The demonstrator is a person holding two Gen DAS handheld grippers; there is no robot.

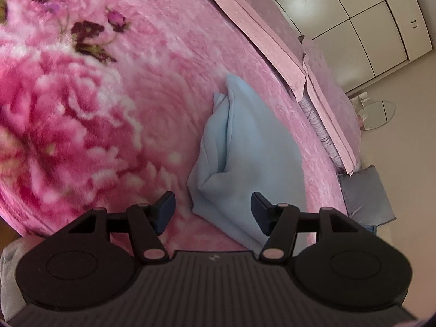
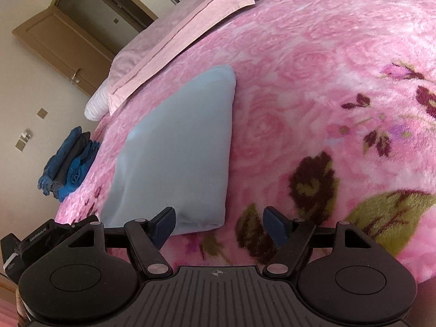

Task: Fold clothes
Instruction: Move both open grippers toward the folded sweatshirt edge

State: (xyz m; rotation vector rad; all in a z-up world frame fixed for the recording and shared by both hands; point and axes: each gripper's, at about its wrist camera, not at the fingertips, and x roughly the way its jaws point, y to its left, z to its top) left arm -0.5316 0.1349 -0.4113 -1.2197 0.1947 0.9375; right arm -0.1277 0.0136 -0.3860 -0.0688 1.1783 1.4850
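Counting: one light-blue garment, one blue stack, two tongs. Garment lies on the pink floral blanket covering the bed, folded into a tapered wedge; smooth on top in the right view, creased with a ridge in the left view. Left tongs apart, nothing clamped, garment's near end just ahead between them. Right tongs apart, empty, at the garment's near corner. Stack sits at the bed edge, well apart from the garment.

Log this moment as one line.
stage: fold clothes | light blue garment folded on pink floral blanket | left gripper open, empty | right gripper open, empty
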